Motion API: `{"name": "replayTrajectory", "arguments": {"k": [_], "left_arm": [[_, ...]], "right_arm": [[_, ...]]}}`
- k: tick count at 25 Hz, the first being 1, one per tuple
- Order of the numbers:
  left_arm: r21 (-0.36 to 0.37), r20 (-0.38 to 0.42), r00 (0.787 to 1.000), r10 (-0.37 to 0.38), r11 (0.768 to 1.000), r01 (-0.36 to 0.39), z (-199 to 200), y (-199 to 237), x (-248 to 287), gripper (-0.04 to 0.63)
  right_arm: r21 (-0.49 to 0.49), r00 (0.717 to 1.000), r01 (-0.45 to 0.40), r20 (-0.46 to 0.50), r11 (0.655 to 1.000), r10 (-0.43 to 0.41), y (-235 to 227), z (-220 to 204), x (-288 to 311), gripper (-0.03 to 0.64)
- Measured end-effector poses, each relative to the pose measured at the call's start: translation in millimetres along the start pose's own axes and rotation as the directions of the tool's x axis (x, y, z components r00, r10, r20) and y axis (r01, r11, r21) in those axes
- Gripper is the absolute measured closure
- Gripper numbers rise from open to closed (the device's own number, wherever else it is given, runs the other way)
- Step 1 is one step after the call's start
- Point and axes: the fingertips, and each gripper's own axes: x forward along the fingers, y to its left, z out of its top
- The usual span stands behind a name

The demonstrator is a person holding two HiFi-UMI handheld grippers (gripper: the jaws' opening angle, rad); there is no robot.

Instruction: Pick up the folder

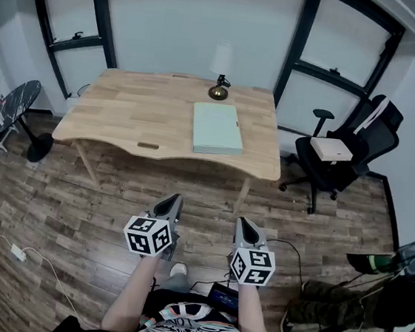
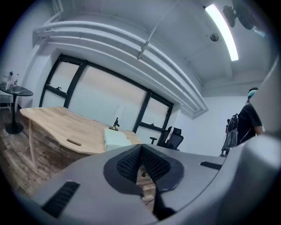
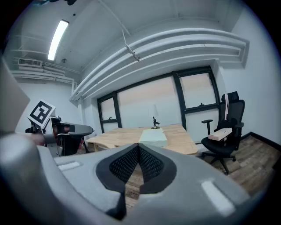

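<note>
A pale green folder [image 1: 217, 128] lies flat on the right half of the wooden table [image 1: 132, 112]. It also shows in the left gripper view as the folder [image 2: 115, 139] and in the right gripper view as the folder [image 3: 153, 136]. Both grippers hang well short of the table, over the floor. My left gripper [image 1: 170, 208] is shut with nothing in it, tips meeting [image 2: 141, 146]. My right gripper [image 1: 245, 224] is likewise shut and empty [image 3: 138, 146].
A small lamp [image 1: 218, 88] stands at the table's far edge behind the folder. A black office chair [image 1: 343, 151] with a box on its seat stands right of the table. A round side table [image 1: 15, 106] is at the left. Cables lie on the wood floor [image 1: 53, 211].
</note>
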Motion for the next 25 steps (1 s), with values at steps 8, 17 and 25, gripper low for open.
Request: {"name": "replayTrajectory", "arguments": {"k": [8,17,25], "left_arm": [[0.029,0.02,1.0,0.009,1.0,-0.01,8.7,2.2,1.1,0.588],[-0.006,0.035,0.999,-0.005,1.0,0.005,12.4,18.6,29.8,0.589],[0.006,0.0,1.0,0.03,1.0,-0.03,22.5,66.5,109.4,0.589]], "right_arm": [[0.011,1.0,0.018,-0.005,1.0,-0.018,-9.2,-1.7,2.0,0.614],[0.123,0.998,-0.049,0.053,0.991,0.043,-23.3,1.2,28.5,0.614],[0.215,0.996,-0.078,0.056,0.974,0.068,-51.9,14.2,104.9,0.614]]}}
